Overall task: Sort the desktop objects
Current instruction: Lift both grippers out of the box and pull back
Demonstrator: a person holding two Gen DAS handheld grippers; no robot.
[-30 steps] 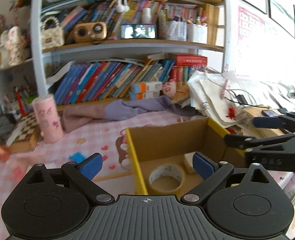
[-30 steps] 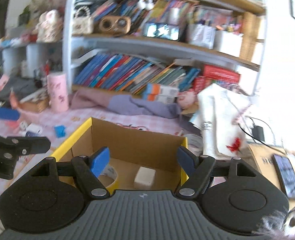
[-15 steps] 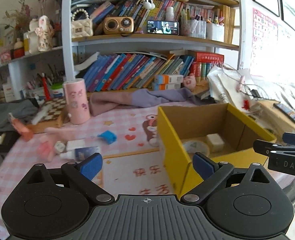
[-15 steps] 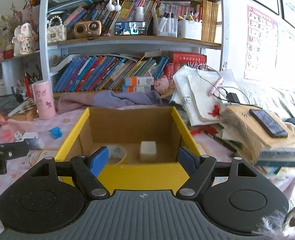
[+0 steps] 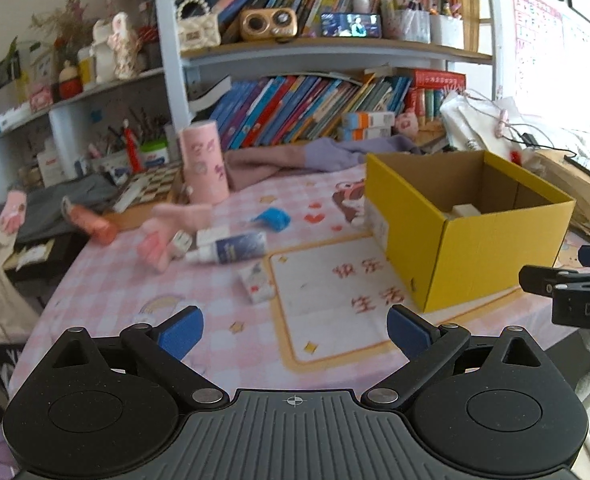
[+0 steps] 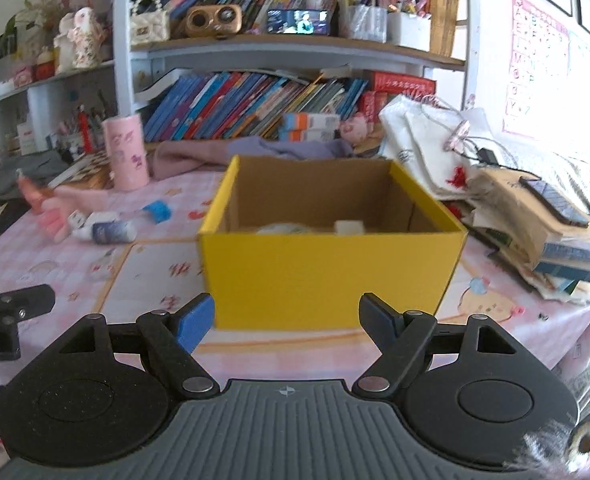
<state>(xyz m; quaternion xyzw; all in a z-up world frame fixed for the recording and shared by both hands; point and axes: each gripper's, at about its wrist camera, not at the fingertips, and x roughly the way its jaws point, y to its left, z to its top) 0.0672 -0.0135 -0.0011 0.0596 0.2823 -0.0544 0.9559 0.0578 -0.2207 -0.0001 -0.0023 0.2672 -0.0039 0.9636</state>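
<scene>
A crowded bookshelf (image 5: 315, 92) backs a worktop (image 5: 327, 344) under a pink checked cloth, where a yellow cardboard box (image 6: 331, 264) stands to the right of a loose scatter of small things. Both the left hand-held gripper (image 5: 295, 326) and the right hand-held gripper (image 6: 287, 318) hover low at the near edge, jaws spread wide and holding nothing.

The step in hand looks like fetching the next stray item. The left hand-held gripper is best placed: it should straddle the white bottle (image 5: 231, 249) across its short width, since a grip along its length would likely slip.

Outside the box the count is one white bottle, one blue piece (image 5: 273, 218), one small patterned packet (image 5: 257, 286), one pink cylinder (image 5: 203, 162) standing upright, and a blurred pink object (image 5: 161, 240). Inside, one white block (image 6: 349, 227) shows clearly; a pale shape beside it is too blurred to name.
</scene>
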